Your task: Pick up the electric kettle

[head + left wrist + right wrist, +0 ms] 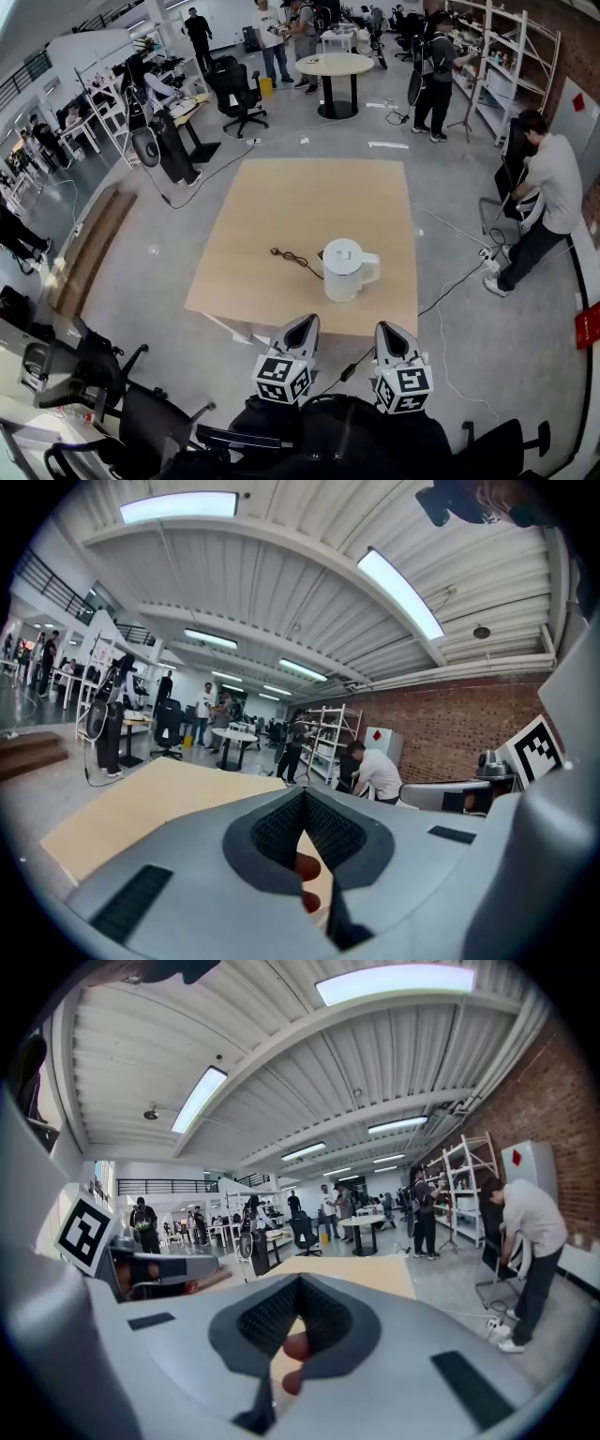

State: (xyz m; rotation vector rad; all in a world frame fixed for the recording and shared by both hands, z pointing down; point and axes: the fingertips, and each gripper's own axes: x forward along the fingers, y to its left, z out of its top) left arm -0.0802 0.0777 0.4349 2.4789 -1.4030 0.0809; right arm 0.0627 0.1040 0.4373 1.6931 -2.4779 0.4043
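Nothing is done yet. The kettle (347,270) stands upright on the surface (281,197), toward its near right edge, untouched. The left tool (302,328) and right tool (394,336) hang short of the near edge, jaws together, empty. Reaching, gripping and lifting remain.

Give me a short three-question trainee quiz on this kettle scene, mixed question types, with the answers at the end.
1. True or false: the electric kettle stands upright on the wooden table.
2. In the head view, the black cord lies: A) left of the kettle, B) on its lid, C) on the floor.
3. What are the left tool and right tool holding?
Key: 1 true. 2 A. 3 Nothing; both are shut, short of the kettle.
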